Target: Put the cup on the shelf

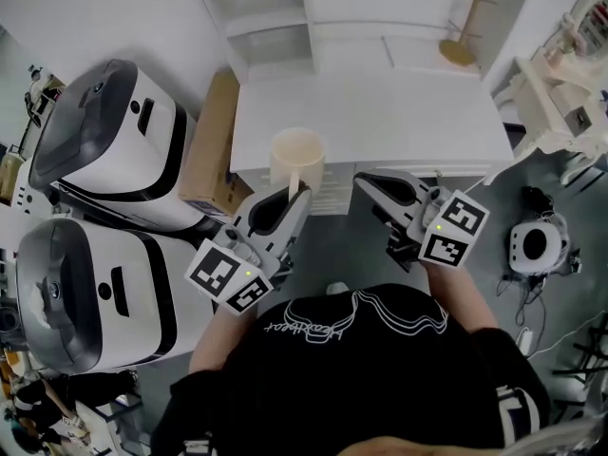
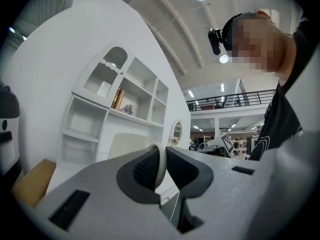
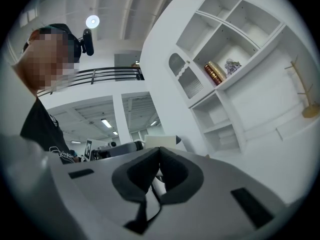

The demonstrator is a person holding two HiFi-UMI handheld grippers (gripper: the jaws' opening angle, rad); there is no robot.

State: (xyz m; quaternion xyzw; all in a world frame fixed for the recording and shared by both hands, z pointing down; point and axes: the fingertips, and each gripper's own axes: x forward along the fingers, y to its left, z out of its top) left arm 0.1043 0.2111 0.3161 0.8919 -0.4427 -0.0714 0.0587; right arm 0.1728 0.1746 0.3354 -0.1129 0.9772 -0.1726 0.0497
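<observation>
A cream cup (image 1: 296, 157) hangs in front of the white cabinet top (image 1: 380, 122), below the white shelf unit (image 1: 380, 8). My left gripper (image 1: 300, 196) is shut on the cup's handle. In the left gripper view the cream handle (image 2: 161, 165) is pinched between the dark pads, with the cup's body (image 2: 125, 145) just beyond and the shelf unit (image 2: 90, 124) behind it. My right gripper (image 1: 367, 184) hovers beside it on the right. In the right gripper view its jaws (image 3: 159, 155) are shut with nothing between them.
A wooden stand (image 1: 459, 44) sits on the cabinet's back right. A cardboard box (image 1: 211, 145) leans at the cabinet's left side. Two large white machines (image 1: 104, 141) stand further left. Books (image 2: 117, 98) rest on an upper shelf. More equipment (image 1: 537, 243) lies on the floor at right.
</observation>
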